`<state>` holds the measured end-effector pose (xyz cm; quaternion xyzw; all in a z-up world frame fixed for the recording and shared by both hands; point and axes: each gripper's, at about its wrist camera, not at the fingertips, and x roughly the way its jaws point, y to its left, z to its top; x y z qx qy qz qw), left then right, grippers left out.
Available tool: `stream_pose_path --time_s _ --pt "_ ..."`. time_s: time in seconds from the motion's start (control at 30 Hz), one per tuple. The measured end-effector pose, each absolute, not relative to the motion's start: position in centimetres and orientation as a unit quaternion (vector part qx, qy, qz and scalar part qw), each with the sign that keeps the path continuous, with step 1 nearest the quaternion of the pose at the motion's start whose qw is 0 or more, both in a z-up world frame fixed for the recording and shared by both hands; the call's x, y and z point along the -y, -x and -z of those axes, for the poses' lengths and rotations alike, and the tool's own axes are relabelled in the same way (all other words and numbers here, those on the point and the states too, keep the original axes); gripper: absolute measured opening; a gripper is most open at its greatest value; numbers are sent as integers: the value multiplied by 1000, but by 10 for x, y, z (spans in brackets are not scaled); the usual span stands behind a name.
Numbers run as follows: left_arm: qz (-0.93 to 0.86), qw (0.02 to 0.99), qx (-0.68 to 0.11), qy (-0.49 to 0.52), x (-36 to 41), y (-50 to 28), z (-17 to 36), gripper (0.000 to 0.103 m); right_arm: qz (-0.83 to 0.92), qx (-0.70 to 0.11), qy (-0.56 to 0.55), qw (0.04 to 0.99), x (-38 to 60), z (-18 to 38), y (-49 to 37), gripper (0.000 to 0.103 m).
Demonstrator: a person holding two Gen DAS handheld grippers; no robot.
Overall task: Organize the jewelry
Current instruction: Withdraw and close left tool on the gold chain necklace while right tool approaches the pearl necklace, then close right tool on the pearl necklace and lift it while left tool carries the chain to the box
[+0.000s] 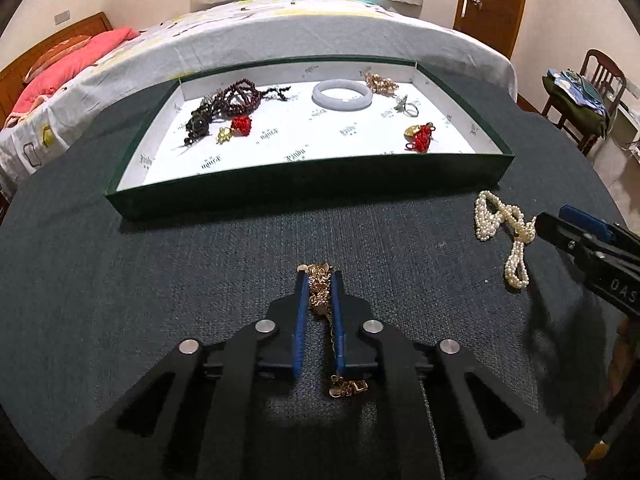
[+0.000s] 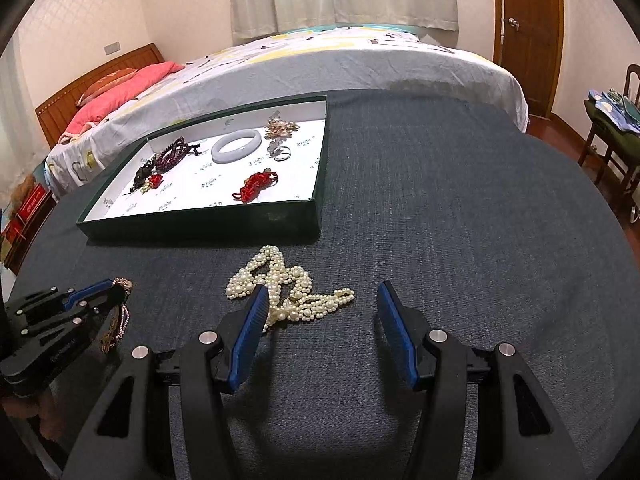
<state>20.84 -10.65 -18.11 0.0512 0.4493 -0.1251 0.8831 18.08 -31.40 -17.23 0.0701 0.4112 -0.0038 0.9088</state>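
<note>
My left gripper (image 1: 319,280) is shut on a gold chain necklace (image 1: 320,296), whose tail hangs down between the fingers; it also shows in the right wrist view (image 2: 118,312) at the left, lifted above the table. My right gripper (image 2: 322,290) is open, and a white pearl necklace (image 2: 280,286) lies on the table just ahead of and beside its left finger. The pearl necklace (image 1: 504,232) shows in the left wrist view too. A green tray (image 1: 304,188) with a white floor holds a pale bangle (image 1: 342,94), dark red beads (image 1: 236,98), red knots and rings.
The table (image 2: 440,220) has a dark blue-grey cloth. A bed (image 2: 320,64) stands behind it, a wooden door (image 2: 524,32) at the back right, and a chair (image 1: 592,96) with piled things at the right.
</note>
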Motion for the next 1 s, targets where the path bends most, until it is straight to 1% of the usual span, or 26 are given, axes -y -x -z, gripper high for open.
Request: stream_pose_path --time_s 0.63,1.0 --pt "109 897 -426 -42 76 -204 161 9 -1 -427 -57 902 298 180 -189 55" --pt "110 897 -427 -36 71 -203 160 9 1 -438 -46 898 291 187 -197 55"
